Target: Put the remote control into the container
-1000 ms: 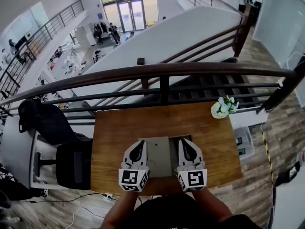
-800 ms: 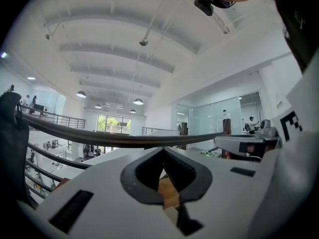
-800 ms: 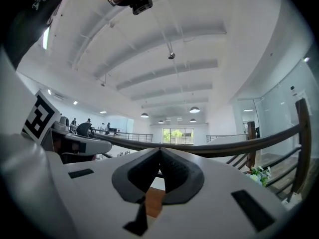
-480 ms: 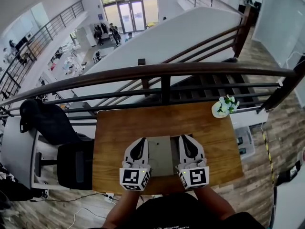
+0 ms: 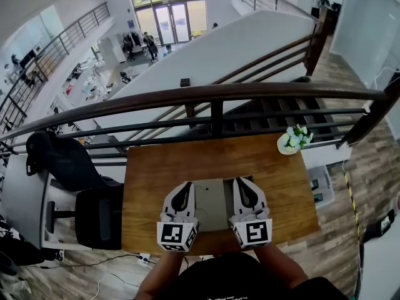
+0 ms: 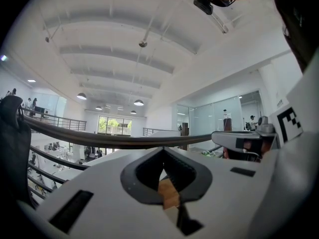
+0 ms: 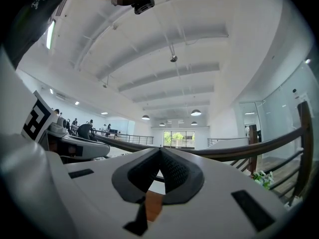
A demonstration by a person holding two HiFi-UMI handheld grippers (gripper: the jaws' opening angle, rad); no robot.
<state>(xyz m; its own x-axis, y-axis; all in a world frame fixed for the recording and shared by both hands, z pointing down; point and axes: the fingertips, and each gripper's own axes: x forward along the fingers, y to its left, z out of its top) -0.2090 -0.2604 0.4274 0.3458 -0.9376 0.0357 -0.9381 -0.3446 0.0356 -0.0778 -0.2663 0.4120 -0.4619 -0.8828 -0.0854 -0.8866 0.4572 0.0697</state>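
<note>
The left claw [image 5: 185, 186] and the right claw [image 5: 239, 184] are both closed with nothing between their jaws. They point level over the wooden bench [image 5: 156, 167], one at each side of the grey container [image 5: 211, 204]. The remote control cannot be made out in any view.

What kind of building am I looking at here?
Probably an upper gallery of an open-plan office or lab: a wooden table stands beside a railing, overlooking desks with people and glass entrance doors below.
</note>
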